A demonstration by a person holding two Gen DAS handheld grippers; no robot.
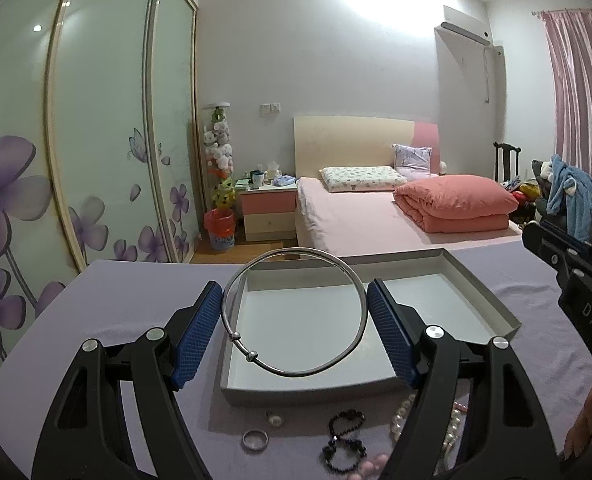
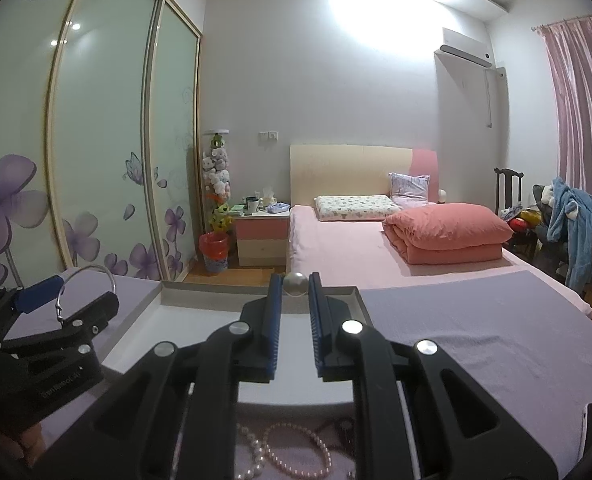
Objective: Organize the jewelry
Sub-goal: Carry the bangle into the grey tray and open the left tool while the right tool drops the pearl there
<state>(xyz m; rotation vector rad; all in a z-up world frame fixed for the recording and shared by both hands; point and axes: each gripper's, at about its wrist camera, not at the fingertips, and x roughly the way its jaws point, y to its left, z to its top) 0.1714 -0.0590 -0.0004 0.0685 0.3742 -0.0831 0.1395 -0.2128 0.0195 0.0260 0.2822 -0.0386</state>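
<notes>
Two pieces are held above the grey tray (image 1: 496, 304): a silver bangle (image 1: 296, 316) spans the left claw (image 1: 296, 320); a pearl (image 2: 296, 283), at twelve o'clock, is pinched in the right claw (image 2: 295, 312); either could be dropped outside the tray if released early.

Your table (image 1: 116, 300) wears a lilac cloth; on it lie the open grey box (image 1: 476, 292), a ring (image 1: 255, 439), black beads (image 1: 346, 440), pearls (image 2: 256, 450) and pink beads (image 2: 308, 446).

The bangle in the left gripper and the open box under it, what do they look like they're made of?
Bangle: likely polished silver-toned metal; a thin rigid hoop with a bright sheen, clamped by the left gripper. Box: probably matte grey-white cardboard; thin, straight, dull walls.
</notes>
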